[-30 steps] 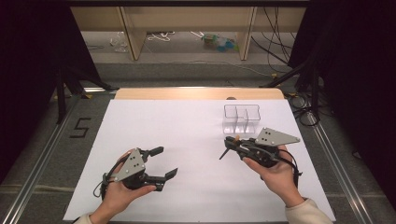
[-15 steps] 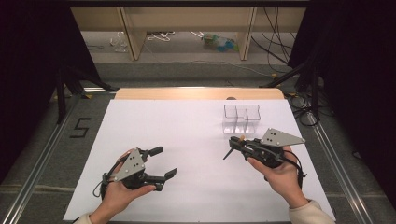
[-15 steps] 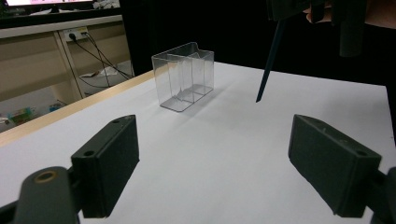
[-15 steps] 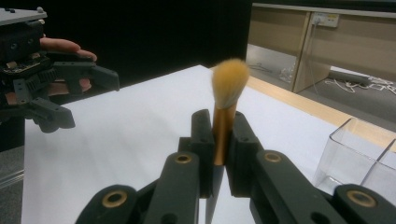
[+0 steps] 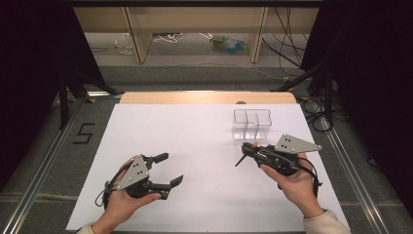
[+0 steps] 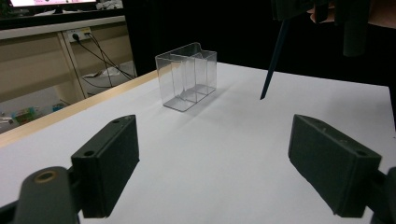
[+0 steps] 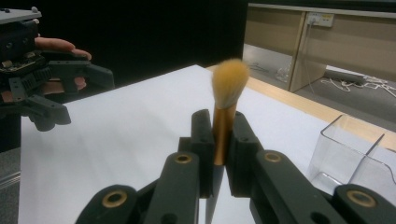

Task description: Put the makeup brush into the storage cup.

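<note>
White covering spans the table [image 5: 195,141], with wooden shelving and loose cables on the floor beyond its far edge. Over on the right side, the right hand-held gripper [image 5: 249,153] has its jaws clamped on a makeup brush [image 7: 225,116], gripping the copper ferrule just below the tan bristles. In the high view the brush's dark handle angles down toward the table, its tip above the white surface. Just beyond it stands a clear plastic organizer [image 5: 251,124] with divided compartments, upright near the table's far right. Down at the near left, the left hand-held gripper [image 5: 168,169] sits low over the table, jaws spread wide with nothing between them, well apart from brush and organizer.
</note>
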`<control>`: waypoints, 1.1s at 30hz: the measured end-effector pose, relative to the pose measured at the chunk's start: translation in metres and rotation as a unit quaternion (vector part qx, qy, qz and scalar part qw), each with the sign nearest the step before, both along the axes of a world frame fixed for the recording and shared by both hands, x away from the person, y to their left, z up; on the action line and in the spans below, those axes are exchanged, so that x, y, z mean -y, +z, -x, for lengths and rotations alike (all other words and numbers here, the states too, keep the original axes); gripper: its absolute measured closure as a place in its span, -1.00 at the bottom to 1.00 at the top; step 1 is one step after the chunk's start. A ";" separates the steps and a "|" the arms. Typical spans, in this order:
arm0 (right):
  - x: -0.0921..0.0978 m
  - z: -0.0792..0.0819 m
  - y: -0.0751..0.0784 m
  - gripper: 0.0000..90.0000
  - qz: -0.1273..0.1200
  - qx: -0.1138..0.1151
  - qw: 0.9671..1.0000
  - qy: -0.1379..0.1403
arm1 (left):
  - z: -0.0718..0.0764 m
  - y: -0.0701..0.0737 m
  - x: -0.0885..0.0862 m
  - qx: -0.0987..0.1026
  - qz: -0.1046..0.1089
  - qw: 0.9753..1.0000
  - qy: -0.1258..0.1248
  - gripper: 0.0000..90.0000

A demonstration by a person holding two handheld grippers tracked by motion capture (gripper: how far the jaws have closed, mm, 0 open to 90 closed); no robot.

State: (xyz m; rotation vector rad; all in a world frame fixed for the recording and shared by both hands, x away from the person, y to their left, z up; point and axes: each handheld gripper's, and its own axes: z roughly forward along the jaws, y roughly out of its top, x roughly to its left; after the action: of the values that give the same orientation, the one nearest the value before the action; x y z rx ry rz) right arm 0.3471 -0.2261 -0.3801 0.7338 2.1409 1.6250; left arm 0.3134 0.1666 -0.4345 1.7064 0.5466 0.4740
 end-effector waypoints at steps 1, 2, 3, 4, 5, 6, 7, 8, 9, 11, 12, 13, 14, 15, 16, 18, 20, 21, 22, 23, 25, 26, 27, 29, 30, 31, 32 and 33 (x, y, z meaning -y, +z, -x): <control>0.000 0.000 0.000 0.87 -0.001 -0.001 1.000 -0.001 | 0.000 0.000 -0.001 0.000 0.000 1.000 0.002 -0.64; 0.001 0.000 0.000 0.87 0.000 -0.002 1.000 -0.003 | 0.000 0.000 -0.001 0.000 0.000 1.000 0.002 -0.64; 0.002 0.001 0.000 0.87 0.001 -0.006 1.000 -0.001 | 0.000 0.000 -0.001 -0.001 0.001 1.000 0.003 -0.64; 0.002 0.001 0.000 0.87 0.000 -0.010 1.000 0.001 | 0.000 0.000 -0.002 -0.001 0.001 1.000 0.003 -0.64; 0.002 0.001 0.000 0.87 -0.001 -0.011 1.000 -0.001 | 0.000 0.000 -0.002 -0.001 0.001 1.000 0.003 -0.64; 0.002 0.001 0.000 0.87 0.000 -0.011 1.000 -0.001 | 0.000 0.000 -0.002 0.000 0.000 1.000 0.003 -0.64; 0.003 0.002 0.000 0.87 -0.001 -0.009 1.000 -0.004 | 0.000 0.000 -0.002 0.000 0.000 1.000 0.003 -0.64; 0.004 0.002 0.000 0.87 -0.002 -0.009 1.000 -0.004 | 0.000 0.000 -0.003 0.000 0.001 1.000 0.003 -0.64; 0.004 0.002 0.000 0.87 -0.002 -0.009 1.000 -0.004 | 0.000 0.000 -0.003 0.004 -0.002 1.000 0.001 -0.64; 0.005 0.002 0.000 0.87 -0.003 -0.005 1.000 -0.009 | 0.001 -0.001 -0.003 -0.001 0.002 1.000 0.005 -0.64; 0.006 0.002 0.000 0.87 -0.007 -0.009 1.000 -0.005 | 0.001 -0.001 -0.003 -0.001 0.001 1.000 0.006 -0.64; 0.006 0.002 -0.001 0.87 -0.008 -0.009 1.000 -0.006 | 0.001 -0.001 -0.004 -0.001 0.001 1.000 0.006 -0.64; 0.007 0.002 -0.001 0.87 -0.008 -0.008 1.000 -0.007 | 0.001 -0.001 -0.004 -0.001 0.001 1.000 0.006 -0.64; 0.009 0.003 0.000 0.87 0.001 -0.008 1.000 -0.012 | 0.001 -0.001 -0.004 -0.001 0.001 1.000 0.006 -0.64; 0.009 0.003 0.000 0.87 -0.001 -0.009 1.000 -0.012 | 0.001 -0.001 -0.004 -0.001 0.002 1.000 0.006 -0.64; 0.010 0.003 0.000 0.87 -0.005 -0.008 1.000 -0.010 | 0.001 -0.001 -0.005 0.000 0.002 1.000 0.007 -0.64; 0.012 0.003 -0.001 0.87 -0.004 -0.010 1.000 -0.011 | 0.001 -0.001 -0.005 -0.003 0.005 1.000 0.008 -0.64; 0.013 0.003 -0.001 0.87 -0.004 -0.007 1.000 -0.019 | 0.001 -0.001 -0.005 -0.002 0.005 1.000 0.008 -0.64; 0.014 0.003 -0.001 0.87 -0.004 -0.007 1.000 -0.019 | 0.000 -0.001 -0.005 0.002 0.001 1.000 0.006 -0.64; 0.015 0.004 0.000 0.87 -0.003 -0.012 1.000 -0.016 | 0.001 -0.001 -0.005 -0.001 0.003 1.000 0.008 -0.64; 0.017 0.004 0.000 0.87 0.001 -0.013 1.000 -0.019 | 0.001 -0.001 -0.005 0.000 0.003 1.000 0.008 -0.64; 0.018 0.004 -0.001 0.87 -0.002 -0.010 1.000 -0.022 | 0.001 -0.001 -0.005 0.000 0.003 1.000 0.008 -0.64; 0.019 0.004 -0.001 0.87 -0.004 -0.008 1.000 -0.021 | 0.001 -0.001 -0.005 0.000 0.003 1.000 0.008 -0.64; 0.021 0.005 -0.001 0.87 -0.002 -0.010 1.000 -0.023 | 0.001 -0.001 -0.005 0.000 0.003 1.000 0.008 -0.64; 0.021 0.005 -0.001 0.87 -0.001 -0.011 1.000 -0.026 | 0.001 -0.001 -0.005 0.001 0.003 1.000 0.008 -0.64; 0.022 0.005 -0.001 0.87 -0.003 -0.009 1.000 -0.028 | 0.001 -0.001 -0.005 0.000 0.002 1.000 0.008 -0.64; 0.023 0.005 -0.001 0.87 -0.005 -0.010 1.000 -0.028 | 0.001 -0.001 -0.005 0.001 0.002 1.000 0.008 -0.64; 0.023 0.005 -0.002 0.87 -0.010 -0.008 1.000 -0.027 | 0.001 0.000 -0.005 0.001 0.002 1.000 0.008 -0.64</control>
State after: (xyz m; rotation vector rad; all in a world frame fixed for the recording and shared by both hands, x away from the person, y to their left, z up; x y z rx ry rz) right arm 0.3419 -0.2495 -0.3818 0.8060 2.0995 1.6188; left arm 0.3124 0.1719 -0.4349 1.6986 0.5605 0.4851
